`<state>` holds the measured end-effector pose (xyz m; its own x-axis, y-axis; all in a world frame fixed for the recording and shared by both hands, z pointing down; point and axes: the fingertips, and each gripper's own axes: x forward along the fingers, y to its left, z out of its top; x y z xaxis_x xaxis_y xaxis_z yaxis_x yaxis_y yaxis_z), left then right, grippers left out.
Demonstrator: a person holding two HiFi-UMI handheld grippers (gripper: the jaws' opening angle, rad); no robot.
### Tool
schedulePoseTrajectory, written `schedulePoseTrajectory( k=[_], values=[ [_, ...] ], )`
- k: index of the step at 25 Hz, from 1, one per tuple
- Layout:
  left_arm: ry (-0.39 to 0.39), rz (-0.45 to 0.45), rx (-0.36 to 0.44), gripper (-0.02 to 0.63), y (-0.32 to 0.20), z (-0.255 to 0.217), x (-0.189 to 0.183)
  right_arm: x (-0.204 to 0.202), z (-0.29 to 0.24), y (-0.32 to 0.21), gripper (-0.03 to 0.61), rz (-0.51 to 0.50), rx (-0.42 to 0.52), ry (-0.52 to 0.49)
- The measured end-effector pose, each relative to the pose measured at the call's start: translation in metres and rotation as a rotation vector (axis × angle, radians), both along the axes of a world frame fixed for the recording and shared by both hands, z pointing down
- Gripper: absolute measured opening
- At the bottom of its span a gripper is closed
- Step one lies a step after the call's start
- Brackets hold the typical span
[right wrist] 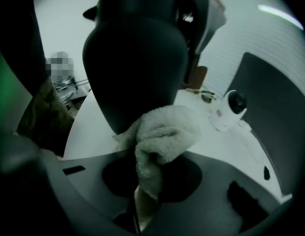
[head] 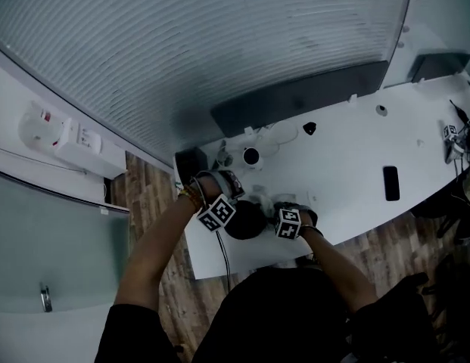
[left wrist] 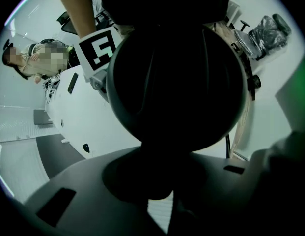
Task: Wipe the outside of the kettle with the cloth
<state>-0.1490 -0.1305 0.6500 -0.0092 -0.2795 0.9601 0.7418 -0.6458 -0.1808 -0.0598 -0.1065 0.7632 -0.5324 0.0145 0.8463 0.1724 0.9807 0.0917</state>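
Kettle, centre frame: we judge it rigid, smooth, slippery. Left gripper clamps its dark lower part; right gripper pinches the soft cloth against its side.

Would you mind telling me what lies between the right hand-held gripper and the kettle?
Only the cloth: the right hand-held gripper clamps it, and its bunched end reaches the lower side of the kettle. The right gripper view shows this.

Ahead of my left gripper the kettle is a black mass with no detail; I can't tell which part sits between the jaws. Ahead of my right gripper, the picture's edge cuts off its far end.
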Motion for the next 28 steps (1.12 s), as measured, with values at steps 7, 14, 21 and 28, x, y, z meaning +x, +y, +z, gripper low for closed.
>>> schedulePoseTrajectory(
  k=[7,14,21,28],
  values=[
    [0.118,-0.299,-0.029,0.097,0.017,-0.007,-0.017,0.032,-0.106,-0.036,0.064,0.279,0.056,-0.283],
    [0.26,-0.907,-0.014,0.089,0.049,-0.014,-0.03,0.024,-0.15,0.012,0.064,0.13,0.044,-0.334],
    [0.236,-1.13,-0.011,0.089,0.066,-0.011,-0.036,-0.002,-0.129,0.023,0.064,0.108,0.065,-0.257],
    [0.219,-1.3,-0.021,0.089,0.077,-0.012,-0.041,-0.003,-0.063,0.029,0.064,0.082,0.039,-0.086]
  ],
)
